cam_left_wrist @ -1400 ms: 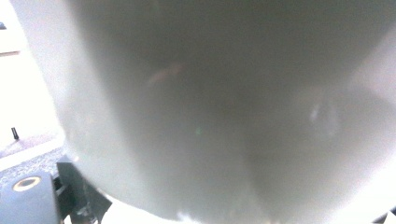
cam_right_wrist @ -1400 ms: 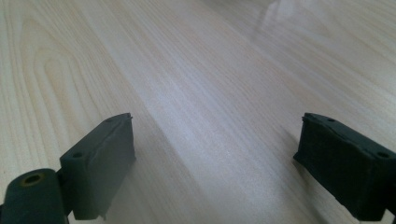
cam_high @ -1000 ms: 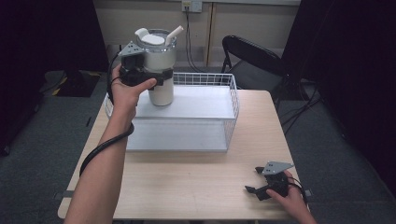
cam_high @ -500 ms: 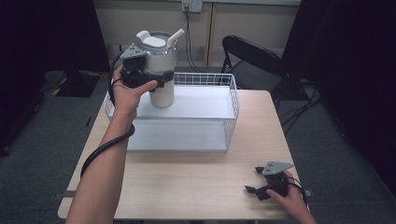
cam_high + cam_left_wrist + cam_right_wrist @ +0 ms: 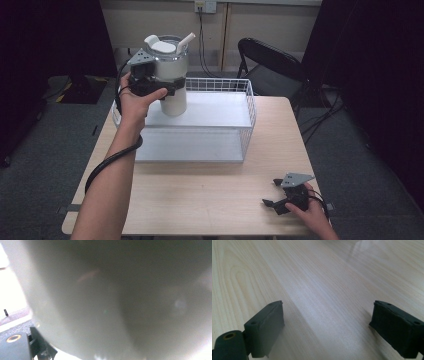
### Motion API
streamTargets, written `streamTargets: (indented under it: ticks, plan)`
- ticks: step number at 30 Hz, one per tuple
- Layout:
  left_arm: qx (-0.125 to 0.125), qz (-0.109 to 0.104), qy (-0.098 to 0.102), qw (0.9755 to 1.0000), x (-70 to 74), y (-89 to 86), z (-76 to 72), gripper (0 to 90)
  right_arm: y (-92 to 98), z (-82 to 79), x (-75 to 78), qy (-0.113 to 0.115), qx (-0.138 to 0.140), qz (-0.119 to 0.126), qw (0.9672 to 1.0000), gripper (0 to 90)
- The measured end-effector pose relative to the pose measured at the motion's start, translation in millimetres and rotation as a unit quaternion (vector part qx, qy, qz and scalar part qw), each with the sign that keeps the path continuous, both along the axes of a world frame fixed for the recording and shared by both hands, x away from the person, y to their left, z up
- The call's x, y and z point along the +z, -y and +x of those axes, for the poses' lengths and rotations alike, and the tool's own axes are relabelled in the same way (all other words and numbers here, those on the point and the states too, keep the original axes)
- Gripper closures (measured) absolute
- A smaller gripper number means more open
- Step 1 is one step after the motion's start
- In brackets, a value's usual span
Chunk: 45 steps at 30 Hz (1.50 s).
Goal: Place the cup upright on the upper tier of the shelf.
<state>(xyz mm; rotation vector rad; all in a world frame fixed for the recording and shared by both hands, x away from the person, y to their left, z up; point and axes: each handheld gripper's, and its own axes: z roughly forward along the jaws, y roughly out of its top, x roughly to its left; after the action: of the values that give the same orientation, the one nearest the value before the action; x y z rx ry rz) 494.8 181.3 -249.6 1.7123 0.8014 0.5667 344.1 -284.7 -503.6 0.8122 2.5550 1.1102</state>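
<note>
In the high view, a white tumbler (image 5: 172, 75) is clamped upright by the left gripper (image 5: 167, 90) above the wire basket (image 5: 248, 107); in the left gripper view, its blurred wall (image 5: 112, 302) is seen close; in the right gripper view, the right gripper (image 5: 327, 327) is held wide apart over the table (image 5: 312, 277).

A tall white tumbler (image 5: 171, 75) with a clear lid and white straw is hanging upright, gripped at mid-body, above the far-left corner of the white wire basket (image 5: 248, 107) that is sitting on the bench (image 5: 200, 195).
</note>
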Motion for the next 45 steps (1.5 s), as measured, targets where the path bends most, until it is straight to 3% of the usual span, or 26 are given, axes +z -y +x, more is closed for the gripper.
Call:
streamTargets:
  ticks: [12, 14, 15, 21, 23, 25, 29, 32, 35, 38, 45]
  plan:
    - [-0.001, -0.005, 0.009, 0.9999, -4.5, -1.6, -3.1, 9.2, 0.0, -0.1, 0.0, 0.000, 0.000, 0.000, 1.0000, 10.4]
    - [0.001, -0.003, 0.003, 1.0000, -6.5, -1.9, -3.3, 9.2, 0.0, 0.0, 0.0, 0.000, 0.000, 0.000, 1.0000, 10.4]
    - [0.004, -0.015, -0.001, 0.9999, -8.4, -2.1, -3.6, 8.9, 0.0, 0.0, 0.0, 0.000, 0.000, 0.000, 1.0000, 10.4]
    - [0.007, -0.029, -0.009, 0.9995, -12.0, -4.5, -6.0, 7.9, 0.0, -0.1, 0.0, 0.000, 0.000, 0.000, 1.0000, 10.5]
    - [0.007, -0.023, -0.013, 0.9996, -12.8, -4.3, -7.3, 7.8, 0.0, -0.4, 0.0, 0.000, -0.001, 0.000, 1.0000, 10.4]
    - [0.003, 0.004, -0.018, 0.9998, -14.9, -5.7, -8.1, 8.6, -0.1, -0.7, 0.1, -0.001, -0.002, 0.000, 1.0000, 10.5]
    - [0.010, 0.001, -0.010, 0.9999, -15.6, -9.0, -16.7, 9.4, -0.2, -1.1, 0.0, -0.001, -0.004, 0.001, 1.0000, 10.4]
    - [0.010, -0.016, -0.016, 0.9997, -18.4, -17.2, -21.5, 10.4, -0.2, -1.4, 0.0, 0.000, -0.005, 0.001, 1.0000, 10.5]
    - [0.002, -0.011, -0.026, 0.9996, -22.5, -26.2, -27.2, 16.1, -0.2, -1.6, -0.1, 0.000, -0.005, 0.001, 1.0000, 10.4]
    - [-0.001, -0.016, -0.025, 0.9996, -23.8, -31.2, -36.1, 15.6, -0.2, -2.3, 0.1, 0.000, -0.008, 0.000, 1.0000, 10.5]
    - [-0.015, -0.004, -0.025, 0.9996, -30.2, -38.4, -59.7, 15.5, -0.5, -3.3, 0.0, -0.001, -0.011, 0.000, 0.9999, 10.4]
